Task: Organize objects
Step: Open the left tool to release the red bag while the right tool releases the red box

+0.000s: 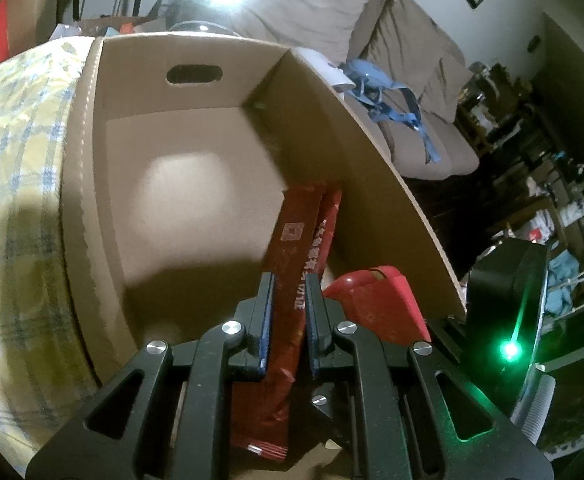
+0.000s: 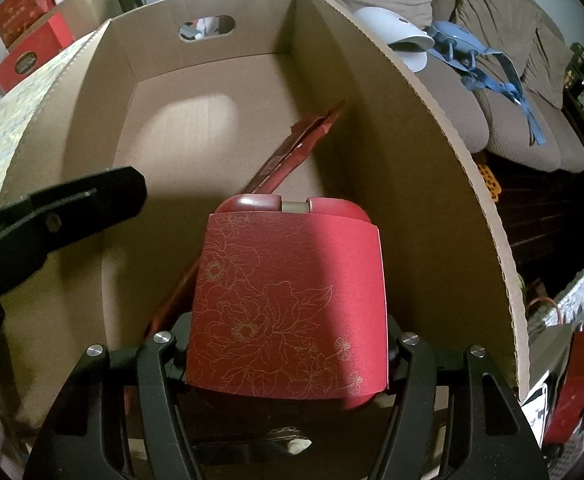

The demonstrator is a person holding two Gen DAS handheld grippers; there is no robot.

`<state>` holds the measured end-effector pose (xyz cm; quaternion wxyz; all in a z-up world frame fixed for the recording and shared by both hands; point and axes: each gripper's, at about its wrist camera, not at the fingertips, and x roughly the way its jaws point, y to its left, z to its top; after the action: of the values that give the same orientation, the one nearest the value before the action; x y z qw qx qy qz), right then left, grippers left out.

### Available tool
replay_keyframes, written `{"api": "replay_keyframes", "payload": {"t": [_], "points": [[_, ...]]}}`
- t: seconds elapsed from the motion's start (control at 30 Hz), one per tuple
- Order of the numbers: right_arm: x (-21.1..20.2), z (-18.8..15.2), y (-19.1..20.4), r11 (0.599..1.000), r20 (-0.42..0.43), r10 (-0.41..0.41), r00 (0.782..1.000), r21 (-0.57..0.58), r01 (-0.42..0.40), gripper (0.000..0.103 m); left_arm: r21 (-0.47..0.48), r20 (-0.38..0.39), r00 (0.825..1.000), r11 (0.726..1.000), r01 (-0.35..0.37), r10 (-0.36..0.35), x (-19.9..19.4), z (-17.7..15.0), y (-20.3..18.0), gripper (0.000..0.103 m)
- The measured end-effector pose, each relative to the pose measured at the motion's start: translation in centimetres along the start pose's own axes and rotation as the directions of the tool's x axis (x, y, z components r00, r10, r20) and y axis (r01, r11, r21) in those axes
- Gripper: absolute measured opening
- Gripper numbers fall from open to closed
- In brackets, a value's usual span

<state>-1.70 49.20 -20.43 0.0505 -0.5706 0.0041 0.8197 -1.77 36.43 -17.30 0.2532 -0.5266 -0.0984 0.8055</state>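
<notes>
A: Where's the long red foil snack packet (image 1: 292, 264)?
B: Clamped in the left gripper (image 1: 289, 312), inside the brown cardboard box (image 1: 372, 184) along its right wall.
A: And the right gripper (image 2: 288, 356)?
B: Clenched on a red floral-sleeved case (image 2: 288, 300); its fingertips are hidden.

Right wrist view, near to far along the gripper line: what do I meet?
Right gripper → red floral case → red packet → box's far wall with handle hole.

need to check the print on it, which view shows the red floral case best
The right wrist view: the red floral case fills the centre, its flower outlines sharp, held in the right gripper. The left wrist view shows only a plain corner.
</notes>
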Motion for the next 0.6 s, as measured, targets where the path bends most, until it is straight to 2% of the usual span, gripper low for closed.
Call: {"api": "replay_keyframes", "payload": {"t": [0.43,0.6], "points": [[0.0,-0.1,0.0,1.000,0.000,0.003,1.000,0.010,-0.003,0.065,0.028,0.007,1.000,0.999,-0.031,0.030,-0.5,1.4,0.7,0.030],[0.0,-0.1,0.0,1.000,-0.003,-0.001,1.000,0.011,0.001,0.065,0.026,0.020,0.999,0.999,-0.031,0.031,-0.9,1.8,1.0,0.031]]}}
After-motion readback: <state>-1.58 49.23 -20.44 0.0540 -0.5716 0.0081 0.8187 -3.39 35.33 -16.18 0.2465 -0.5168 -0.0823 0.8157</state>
